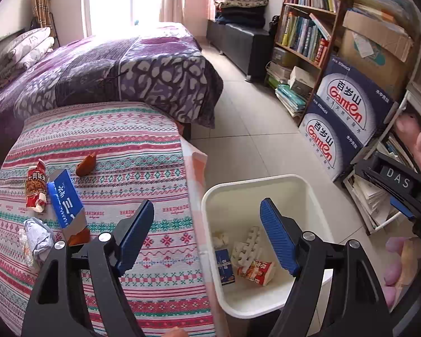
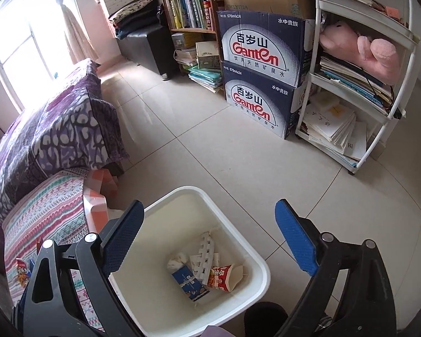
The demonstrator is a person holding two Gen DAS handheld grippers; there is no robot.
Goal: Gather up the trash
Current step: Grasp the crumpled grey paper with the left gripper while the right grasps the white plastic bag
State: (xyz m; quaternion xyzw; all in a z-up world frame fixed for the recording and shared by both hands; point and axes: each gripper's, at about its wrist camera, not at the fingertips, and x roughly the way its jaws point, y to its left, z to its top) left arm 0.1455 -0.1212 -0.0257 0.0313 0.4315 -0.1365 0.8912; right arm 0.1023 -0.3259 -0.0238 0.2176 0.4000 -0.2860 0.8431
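Observation:
A white bin point(image 1: 317, 196) stands on the floor beside a table with a patterned cloth point(image 1: 120, 151). It holds a blue carton point(image 1: 225, 266), a white foam piece point(image 1: 248, 245), a red wrapper point(image 1: 256, 273) and a tissue. The bin also shows in the right wrist view point(image 2: 247, 241). On the cloth lie a blue box point(image 1: 66, 200), a red snack packet point(image 1: 36, 186), crumpled foil point(image 1: 38, 238) and an orange scrap point(image 1: 86, 164). My left gripper point(image 1: 207, 236) is open and empty, over the table edge and bin. My right gripper point(image 2: 209, 234) is open and empty above the bin.
A bed with a purple cover point(image 1: 103, 67) lies behind the table. Two Ganten water boxes point(image 2: 258, 64) are stacked by a bookshelf point(image 1: 303, 28). A white rack point(image 2: 359, 90) holds papers and a pink plush toy point(image 2: 362, 47). Pale tiled floor point(image 2: 210, 140) surrounds the bin.

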